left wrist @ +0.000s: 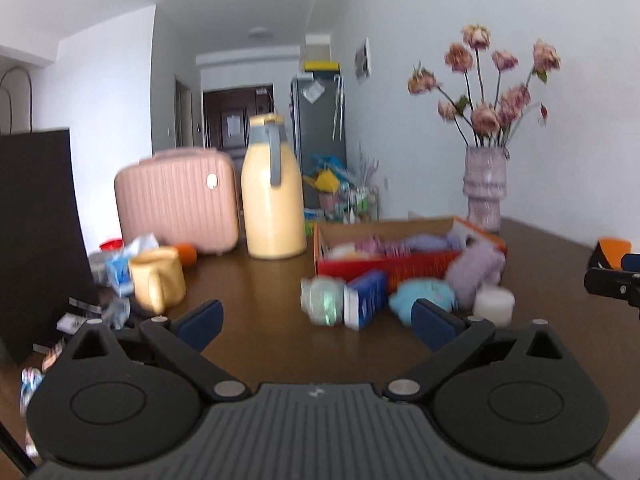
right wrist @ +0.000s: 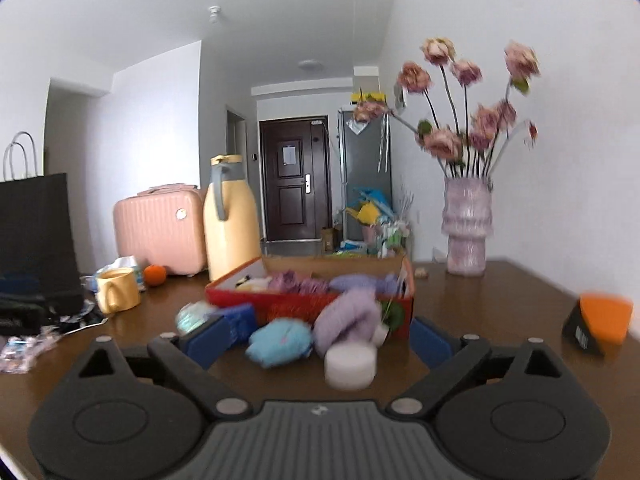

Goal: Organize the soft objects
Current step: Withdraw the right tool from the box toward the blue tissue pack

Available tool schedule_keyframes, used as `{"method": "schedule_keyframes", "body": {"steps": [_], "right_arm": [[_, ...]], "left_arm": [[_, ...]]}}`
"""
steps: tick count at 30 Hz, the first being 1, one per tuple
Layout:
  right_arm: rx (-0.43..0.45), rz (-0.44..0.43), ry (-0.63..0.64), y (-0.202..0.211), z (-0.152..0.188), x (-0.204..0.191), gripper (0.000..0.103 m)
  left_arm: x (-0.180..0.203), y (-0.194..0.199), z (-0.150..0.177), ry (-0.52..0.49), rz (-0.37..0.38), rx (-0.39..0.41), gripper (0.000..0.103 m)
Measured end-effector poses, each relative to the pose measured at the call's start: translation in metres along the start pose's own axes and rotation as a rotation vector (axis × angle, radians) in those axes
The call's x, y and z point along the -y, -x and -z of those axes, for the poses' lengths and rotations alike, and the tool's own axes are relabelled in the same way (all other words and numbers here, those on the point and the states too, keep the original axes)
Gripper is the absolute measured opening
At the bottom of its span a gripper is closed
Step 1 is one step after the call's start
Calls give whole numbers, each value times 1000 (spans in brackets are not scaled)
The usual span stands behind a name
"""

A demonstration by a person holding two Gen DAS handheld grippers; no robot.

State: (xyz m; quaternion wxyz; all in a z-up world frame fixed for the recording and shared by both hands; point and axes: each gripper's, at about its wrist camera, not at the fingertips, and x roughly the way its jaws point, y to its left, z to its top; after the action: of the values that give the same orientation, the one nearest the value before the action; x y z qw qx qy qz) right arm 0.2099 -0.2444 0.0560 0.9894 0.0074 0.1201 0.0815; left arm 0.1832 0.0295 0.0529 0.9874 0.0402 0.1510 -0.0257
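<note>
Straight ahead of both our grippers, on the brown table [right wrist: 500, 300], a small heap of soft things lies along the near wall of the red box [right wrist: 312, 304]. The box already holds several pale plush pieces — we cannot tell them apart through the blur.

Our right gripper [right wrist: 316, 338] has its jaws spread wide and holds nothing. Between its blue fingertips [right wrist: 210, 338] we look onto the blue plush [right wrist: 280, 340], the lilac plush [right wrist: 348, 316] leaning on the box wall, and a white round pad [right wrist: 351, 364] nearest to us. The blue plush sits slightly left of the gripper's centre line, with its long side across our view, so we judge a short forward reach would bring the fingers to either side of it.

Our left gripper [left wrist: 316, 320] is also wide open and empty. From there the blue plush [left wrist: 424, 294] lies off to the right, partly behind the right fingertip, while a greenish packet [left wrist: 323, 298] and a blue-and-white pack [left wrist: 366, 296] stand nearer its centre line.

So the right hand is the better placed for the blue plush, by our reading — the left would have to swing across. The box opening lies just beyond the heap, a short lift up and forward.
</note>
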Motion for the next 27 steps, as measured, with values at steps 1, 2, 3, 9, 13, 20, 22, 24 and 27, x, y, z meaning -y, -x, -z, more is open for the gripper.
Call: {"method": "schedule_keyframes", "body": {"steps": [1, 2, 3, 9, 13, 20, 22, 24, 27], "right_arm": [[-5, -4, -23, 8, 8, -1, 97], [-13, -18, -37, 14, 16, -2, 97], [-27, -32, -33, 18, 22, -3, 97], [-64, -29, 44, 40, 57, -21, 98], [-78, -10, 4, 45, 75, -16, 98], [-59, 29, -41, 36, 71, -1, 98], [-62, 35, -40, 31, 70, 0, 97], [-71, 39, -39, 24, 69, 1, 96], [-91, 37, -46, 12, 67, 5, 96]], "left_arm": [[0, 3, 7, 4, 4, -11, 102], [-1, 6, 14, 10, 11, -26, 102], [-2, 8, 21, 18, 14, -49, 102], [-5, 18, 44, 47, 3, -98, 102], [-8, 11, 45, 72, -2, -112, 102], [-3, -15, 32, 66, 27, -128, 102], [2, -25, 30, 52, 49, -136, 102], [7, -36, 28, 41, 65, -147, 102], [13, -53, 26, 33, 95, -157, 102]]}}
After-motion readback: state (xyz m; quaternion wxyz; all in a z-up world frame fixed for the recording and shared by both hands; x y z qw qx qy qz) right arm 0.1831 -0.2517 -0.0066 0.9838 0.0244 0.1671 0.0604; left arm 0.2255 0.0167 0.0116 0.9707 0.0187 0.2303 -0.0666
